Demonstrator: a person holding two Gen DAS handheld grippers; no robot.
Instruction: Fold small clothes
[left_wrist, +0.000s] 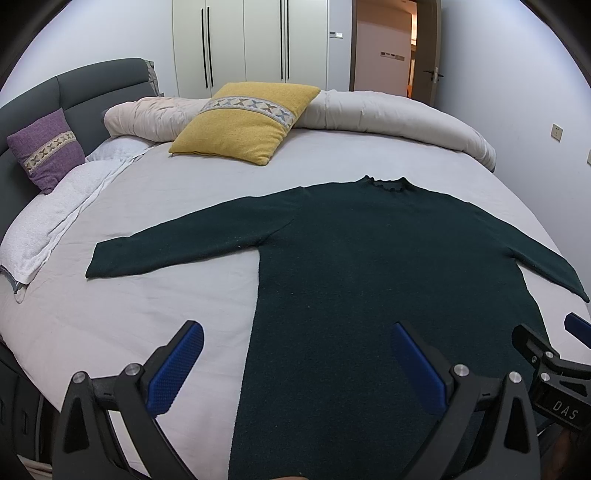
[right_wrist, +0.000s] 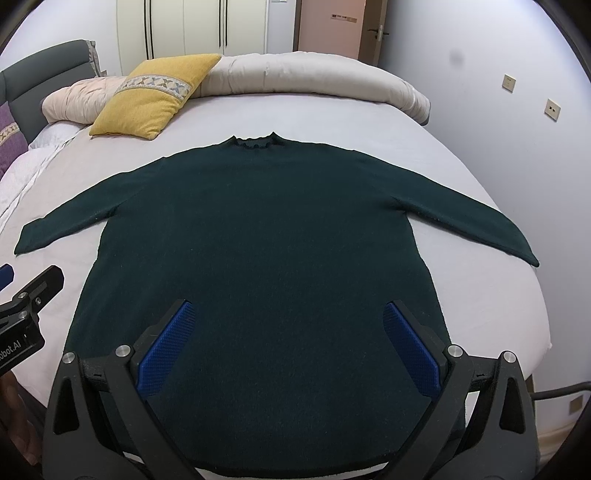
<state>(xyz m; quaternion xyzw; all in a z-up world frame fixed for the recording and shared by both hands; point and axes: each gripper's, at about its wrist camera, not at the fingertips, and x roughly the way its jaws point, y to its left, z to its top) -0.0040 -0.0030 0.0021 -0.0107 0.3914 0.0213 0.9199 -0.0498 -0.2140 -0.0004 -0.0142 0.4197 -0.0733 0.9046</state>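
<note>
A dark green sweater (right_wrist: 258, 236) is spread flat on the bed sheet (right_wrist: 476, 295), front down or up cannot be told, with the collar toward the top of the frame and both sleeves stretched out to the left and right edges. No fold is made yet, so the task is judged to be at its very start.

The right gripper (right_wrist: 290, 345) is held above the lower part of the sweater, its blue pads wide apart and nothing between them. The left gripper (left_wrist: 295, 363) is seen in the lower part of its own view, over the left hem edge — also wide open and empty.

A yellow pillow (left_wrist: 243, 122) and a rolled duvet (left_wrist: 388, 110) lie in the upper part of the frame, well apart from the sweater.

A risk is seen here: the knit is thick and soft, so only one layer may be pinched, or the sheet may be caught together with it — the fold would then be dragged crooked.
</note>
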